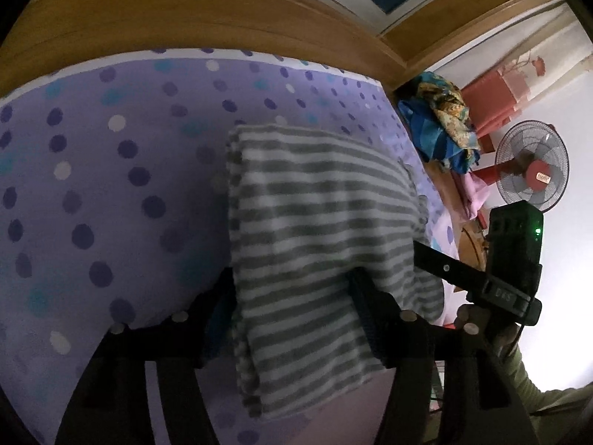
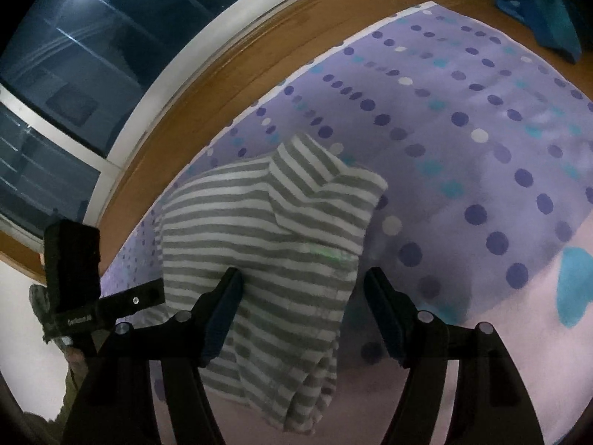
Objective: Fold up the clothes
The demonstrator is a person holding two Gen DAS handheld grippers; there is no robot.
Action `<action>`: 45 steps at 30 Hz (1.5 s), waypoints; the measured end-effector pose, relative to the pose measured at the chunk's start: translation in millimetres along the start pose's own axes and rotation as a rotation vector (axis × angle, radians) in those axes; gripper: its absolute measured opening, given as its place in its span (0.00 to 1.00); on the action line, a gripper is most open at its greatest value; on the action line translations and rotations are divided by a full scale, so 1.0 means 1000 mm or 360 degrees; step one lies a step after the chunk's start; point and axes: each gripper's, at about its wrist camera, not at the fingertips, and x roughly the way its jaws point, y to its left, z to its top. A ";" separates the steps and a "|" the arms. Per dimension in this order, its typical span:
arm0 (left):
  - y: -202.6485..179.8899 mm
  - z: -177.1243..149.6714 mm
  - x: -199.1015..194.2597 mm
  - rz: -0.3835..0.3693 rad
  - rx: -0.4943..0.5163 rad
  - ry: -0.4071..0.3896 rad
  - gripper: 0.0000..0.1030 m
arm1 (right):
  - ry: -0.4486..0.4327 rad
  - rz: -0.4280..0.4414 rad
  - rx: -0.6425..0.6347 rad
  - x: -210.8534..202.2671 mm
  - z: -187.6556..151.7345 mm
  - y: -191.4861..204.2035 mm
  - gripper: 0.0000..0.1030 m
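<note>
A bed sheet [image 1: 92,170], lilac with purple, teal and white dots, is filling most of both views, stretching ahead of each tool to a wooden bed frame [image 1: 185,11] at its far edge. On it, a grey-and-white striped garment [image 1: 311,230] is lying partly folded, with layered edges showing at its near end.

In the left wrist view the left tool [image 1: 292,319] is tilting down over the bed, and the garment is running straight out ahead from between its fingers [image 1: 365,315]. The cloth is draping over and between them, so whether this tool is clamping the fabric or merely spread around it cannot be told. To its right the other tool's black body, showing a green light, is hovering close by.

In the right wrist view the right tool [image 2: 302,307] is released, its jaws standing wide apart. The garment [image 2: 259,230] is passing across its left finger [image 2: 222,311], while the right finger is sitting clear of the cloth. A folded flap is rising just ahead.

Past the sheet's far right corner, a heap of blue patterned cloth [image 1: 441,126] is lying beside a standing fan [image 1: 532,165].
</note>
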 end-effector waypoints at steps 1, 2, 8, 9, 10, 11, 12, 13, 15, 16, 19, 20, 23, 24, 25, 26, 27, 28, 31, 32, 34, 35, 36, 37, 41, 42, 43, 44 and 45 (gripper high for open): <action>-0.001 0.000 -0.002 0.0024 0.0006 0.0007 0.60 | 0.0011 0.0005 -0.0005 -0.001 0.000 -0.001 0.67; -0.002 -0.001 -0.007 0.0057 0.0008 0.0001 0.60 | 0.0029 0.0001 -0.0006 -0.002 -0.001 -0.001 0.66; 0.011 0.001 -0.011 -0.0048 -0.0045 0.0022 0.60 | 0.0065 0.0020 0.0013 -0.007 -0.006 -0.005 0.68; 0.011 0.002 -0.005 -0.0088 -0.0070 0.0044 0.60 | 0.0062 0.0018 -0.0004 -0.005 -0.003 -0.002 0.69; 0.011 0.003 0.000 -0.0120 -0.0084 0.0052 0.66 | 0.0058 0.0015 -0.0023 -0.002 -0.001 0.000 0.69; 0.007 0.003 0.001 -0.0122 -0.0065 0.0026 0.71 | 0.0054 0.0012 -0.0041 0.001 0.001 0.003 0.71; 0.002 0.003 0.005 -0.0113 -0.0040 0.0027 0.75 | 0.0051 0.0010 -0.0060 0.004 0.003 0.006 0.71; -0.004 0.003 0.007 -0.0100 -0.0001 0.0015 0.81 | 0.0044 0.0037 -0.0046 0.004 0.003 0.005 0.71; -0.014 0.000 0.009 -0.0058 0.0076 -0.0010 0.84 | 0.0032 0.0099 -0.0011 0.006 0.002 0.001 0.70; -0.017 -0.002 0.010 -0.0049 0.0101 -0.0021 0.80 | 0.0025 0.0130 0.0007 0.006 0.001 -0.001 0.69; -0.014 -0.004 0.012 -0.0136 0.0048 -0.0032 0.55 | 0.0006 0.0222 0.0060 0.008 0.000 -0.006 0.36; -0.014 -0.005 0.011 -0.0155 0.0030 -0.0041 0.51 | -0.0027 0.0253 0.0106 0.008 -0.003 -0.011 0.30; -0.016 -0.008 0.005 -0.0175 0.0017 -0.0071 0.43 | -0.0097 0.0310 0.0152 0.004 -0.008 -0.015 0.24; -0.020 -0.009 0.001 -0.0162 0.0034 -0.0084 0.43 | -0.0109 0.0317 0.0137 0.002 -0.008 -0.014 0.24; -0.024 -0.011 -0.003 -0.0145 0.0055 -0.0099 0.43 | -0.0121 0.0324 0.0120 -0.001 -0.009 -0.013 0.23; -0.028 -0.013 -0.007 -0.0130 0.0074 -0.0117 0.43 | -0.0127 0.0326 0.0098 -0.003 -0.008 -0.011 0.23; -0.032 -0.016 -0.014 -0.0120 0.0081 -0.0144 0.43 | -0.0136 0.0333 0.0064 -0.006 -0.007 -0.007 0.23; -0.035 -0.018 -0.020 -0.0111 0.0086 -0.0170 0.43 | -0.0146 0.0340 0.0029 -0.010 -0.007 -0.004 0.23; -0.041 -0.028 -0.038 -0.0073 0.0070 -0.0251 0.42 | -0.0168 0.0391 -0.0043 -0.019 -0.007 0.007 0.23; -0.043 -0.031 -0.044 -0.0052 0.0064 -0.0275 0.42 | -0.0167 0.0408 -0.0068 -0.021 -0.008 0.011 0.23; -0.044 -0.042 -0.057 0.0002 0.0041 -0.0324 0.42 | -0.0158 0.0440 -0.0124 -0.022 -0.010 0.022 0.23; -0.043 -0.046 -0.062 0.0020 0.0031 -0.0341 0.42 | -0.0148 0.0460 -0.0151 -0.021 -0.011 0.026 0.23; -0.042 -0.052 -0.069 0.0042 0.0017 -0.0363 0.42 | -0.0137 0.0484 -0.0180 -0.020 -0.012 0.031 0.23; -0.040 -0.057 -0.075 0.0063 0.0003 -0.0383 0.42 | -0.0122 0.0514 -0.0215 -0.018 -0.013 0.037 0.23; -0.031 -0.080 -0.100 0.0160 -0.0081 -0.0460 0.43 | -0.0054 0.0586 -0.0302 -0.007 -0.020 0.062 0.23; -0.027 -0.088 -0.109 0.0184 -0.0107 -0.0488 0.43 | -0.0034 0.0603 -0.0323 -0.005 -0.023 0.068 0.23; -0.024 -0.094 -0.115 0.0197 -0.0127 -0.0508 0.43 | -0.0015 0.0621 -0.0344 -0.002 -0.025 0.075 0.23; -0.019 -0.102 -0.123 0.0211 -0.0153 -0.0530 0.43 | 0.0002 0.0639 -0.0371 0.000 -0.028 0.083 0.23; -0.014 -0.109 -0.130 0.0225 -0.0179 -0.0553 0.43 | 0.0021 0.0657 -0.0402 0.004 -0.032 0.093 0.23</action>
